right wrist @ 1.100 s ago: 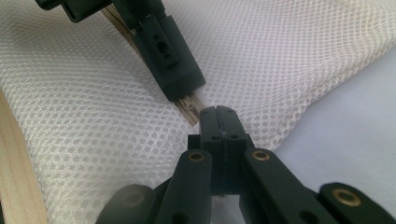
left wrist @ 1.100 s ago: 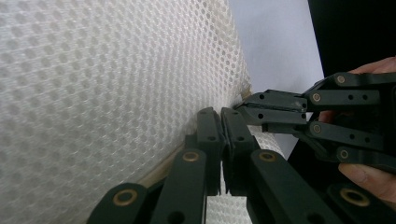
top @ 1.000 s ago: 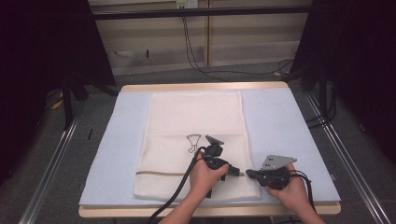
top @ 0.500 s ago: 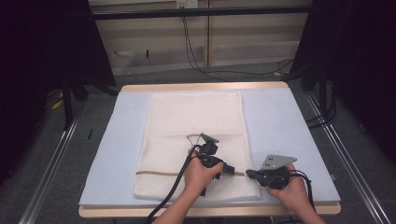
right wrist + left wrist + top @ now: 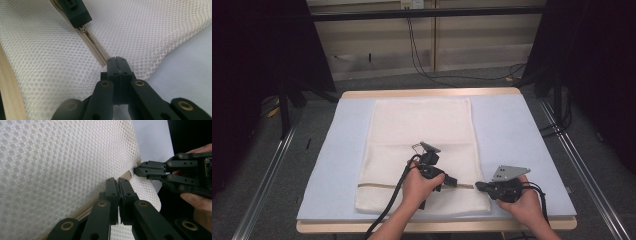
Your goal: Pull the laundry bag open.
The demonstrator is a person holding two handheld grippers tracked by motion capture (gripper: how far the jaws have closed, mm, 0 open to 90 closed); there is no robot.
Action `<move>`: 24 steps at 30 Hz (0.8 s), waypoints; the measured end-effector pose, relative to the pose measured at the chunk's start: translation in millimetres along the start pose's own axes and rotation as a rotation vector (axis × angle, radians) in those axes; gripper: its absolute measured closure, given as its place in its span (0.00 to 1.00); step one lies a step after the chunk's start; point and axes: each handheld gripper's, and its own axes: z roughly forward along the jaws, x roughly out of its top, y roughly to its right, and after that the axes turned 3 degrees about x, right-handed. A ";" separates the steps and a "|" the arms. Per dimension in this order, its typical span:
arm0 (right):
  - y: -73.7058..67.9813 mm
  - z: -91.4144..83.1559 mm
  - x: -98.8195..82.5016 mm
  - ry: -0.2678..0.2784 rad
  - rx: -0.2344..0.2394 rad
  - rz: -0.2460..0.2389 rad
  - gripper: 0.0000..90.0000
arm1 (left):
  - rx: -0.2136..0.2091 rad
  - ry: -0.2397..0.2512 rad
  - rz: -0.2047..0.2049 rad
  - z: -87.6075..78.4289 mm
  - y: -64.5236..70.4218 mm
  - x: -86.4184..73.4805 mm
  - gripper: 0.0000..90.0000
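Observation:
A white mesh bag (image 5: 422, 130) lies flat on the blue mat (image 5: 522, 135), with a beige zipper (image 5: 377, 185) running across near its front edge. My left gripper (image 5: 453, 182) is over the bag's right part, shut on the zipper slider (image 5: 81, 28); its closed tips (image 5: 118, 182) sit on the zipper band (image 5: 82, 210). My right gripper (image 5: 478, 186) points left at the bag's right edge. It is shut on the end of the zipper (image 5: 98, 50), which runs into its tips (image 5: 117, 61). In the left gripper view, the right gripper (image 5: 137, 171) pinches the bag's edge just beyond.
The mat covers a wooden table (image 5: 432, 92) whose front edge is right under the hands. Cables (image 5: 387, 210) trail from both grippers toward the person. Metal rails (image 5: 267, 170) and floor cables (image 5: 422, 60) lie beyond the table.
My left gripper has shifted slightly to the left along the zipper. The right gripper has stayed where it was.

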 end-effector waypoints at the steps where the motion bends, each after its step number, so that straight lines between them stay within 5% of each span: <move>1: 0.0 0.0 0.0 0.000 0.000 0.000 1.00 | -0.016 0.000 0.000 -0.8 -1.3 0.0 0.97; 24: 1.1 0.1 -0.4 0.004 0.004 0.007 1.00 | -0.020 -0.009 -0.024 -20.2 -18.3 -3.3 0.97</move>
